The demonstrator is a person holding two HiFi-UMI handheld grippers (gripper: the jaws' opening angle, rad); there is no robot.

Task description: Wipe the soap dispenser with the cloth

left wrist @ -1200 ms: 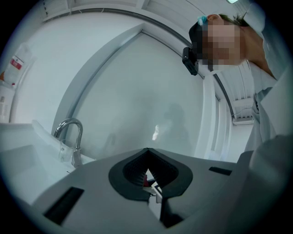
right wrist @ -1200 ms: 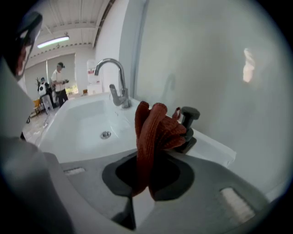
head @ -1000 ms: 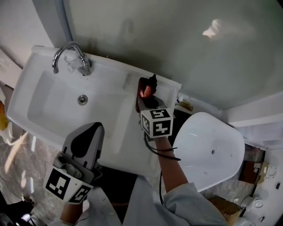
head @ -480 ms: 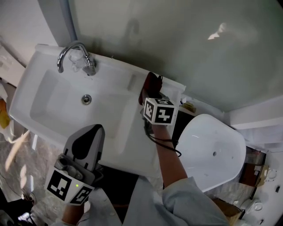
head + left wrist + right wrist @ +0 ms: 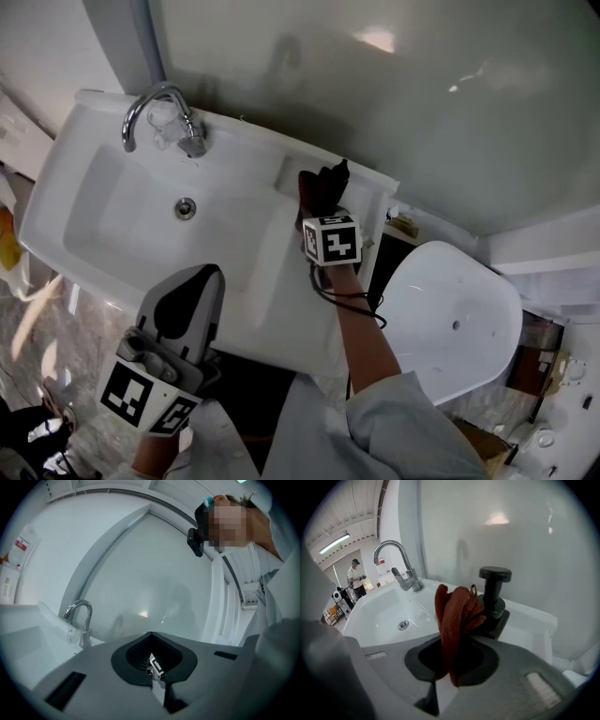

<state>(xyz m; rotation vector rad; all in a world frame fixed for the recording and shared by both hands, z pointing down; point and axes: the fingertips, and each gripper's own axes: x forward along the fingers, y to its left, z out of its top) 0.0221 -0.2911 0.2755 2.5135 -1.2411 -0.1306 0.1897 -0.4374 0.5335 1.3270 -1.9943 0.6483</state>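
Right tongs (image 5: pixel 449 677) clamped on red cloth (image 5: pixel 453 616), pressed against black soap dispenser (image 5: pixel 494 599) at back right corner of sink (image 5: pixel 94 225). Left tongs (image 5: pixel 154 679) closed, empty.

On my feed a white sink (image 5: pixel 103 220) sits against a dull grey-green wall (image 5: pixel 394 103). A curved chrome faucet (image 5: pixel 155 111) stands at its back rim, the spout arching over the basin. The round drain (image 5: pixel 186 207) lies in the basin floor in front of it. Just right of the sink I see a white toilet (image 5: pixel 450 319) with its lid down, and past it a cardboard box (image 5: pixel 469 436). The floor (image 5: pixel 56 323) below looks like grey marbled tile. Something yellow (image 5: pixel 7 251) pokes in at the left edge; I can't tell what. Far off, a person (image 5: pixel 355 577) stands under a strip light (image 5: pixel 335 543).
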